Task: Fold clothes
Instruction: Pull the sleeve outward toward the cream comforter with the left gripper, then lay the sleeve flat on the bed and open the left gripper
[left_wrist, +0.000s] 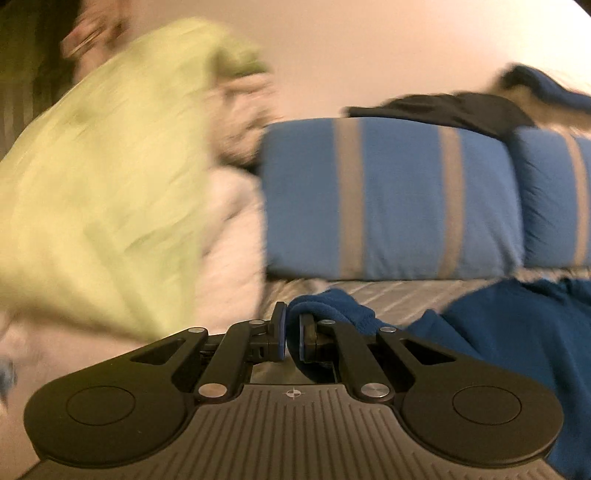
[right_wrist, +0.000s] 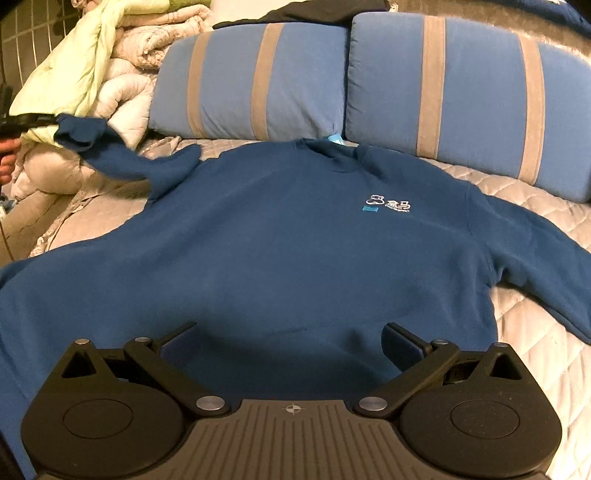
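While sweatshirt (right_wrist: 288, 251) covers quilted bed (right_wrist: 535, 332) | left hand-held gripper (left_wrist: 291, 332) pinches sleeve cuff (left_wrist: 332, 302) | right (right_wrist: 291, 343) wide

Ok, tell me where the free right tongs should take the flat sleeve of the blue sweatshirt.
Take the sleeve near its cuff end, coming in from the outer side with the open right tongs. It lies flat and straight on the quilt, so its edge can probably be pinched there. The left tongs already clamp the other cuff.
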